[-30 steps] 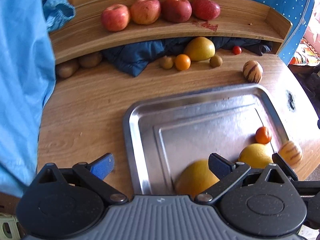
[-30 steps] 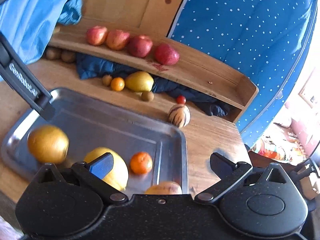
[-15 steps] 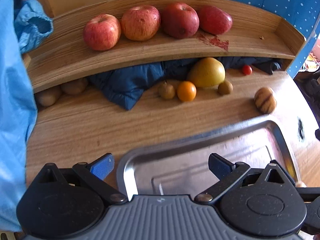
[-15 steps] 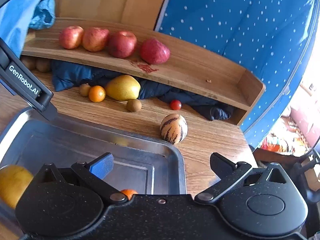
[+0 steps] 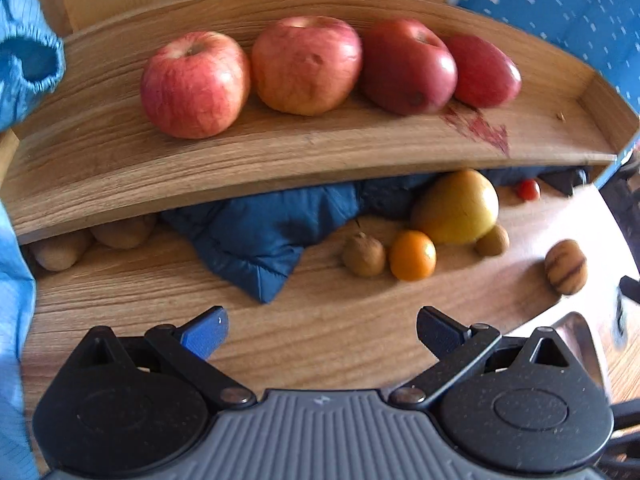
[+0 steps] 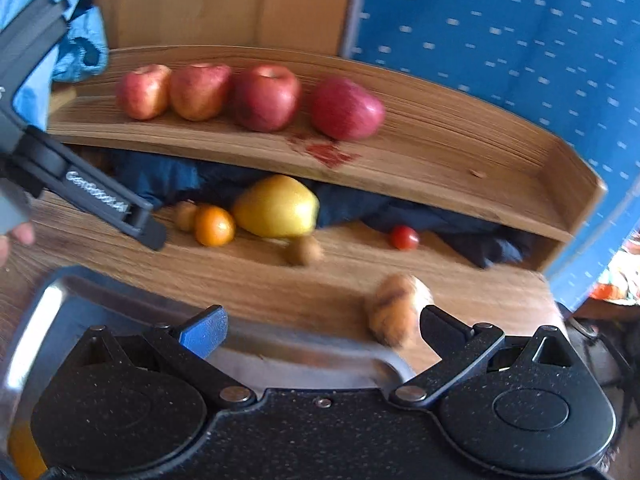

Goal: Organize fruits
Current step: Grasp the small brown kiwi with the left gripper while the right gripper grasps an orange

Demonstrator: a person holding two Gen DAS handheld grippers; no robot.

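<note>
Both your jaws are spread and empty; at lower right, the right gripper (image 6: 322, 330) could nudge the striped fruit (image 6: 394, 308) rolling off the table (image 6: 280, 280).

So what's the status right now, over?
Left gripper and right gripper open, empty. Striped fruit loose beside metal tray. Nothing blocking it.

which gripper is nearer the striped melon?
Right. The right gripper has the striped melon just off its right finger; the left gripper sits well left of it.
</note>
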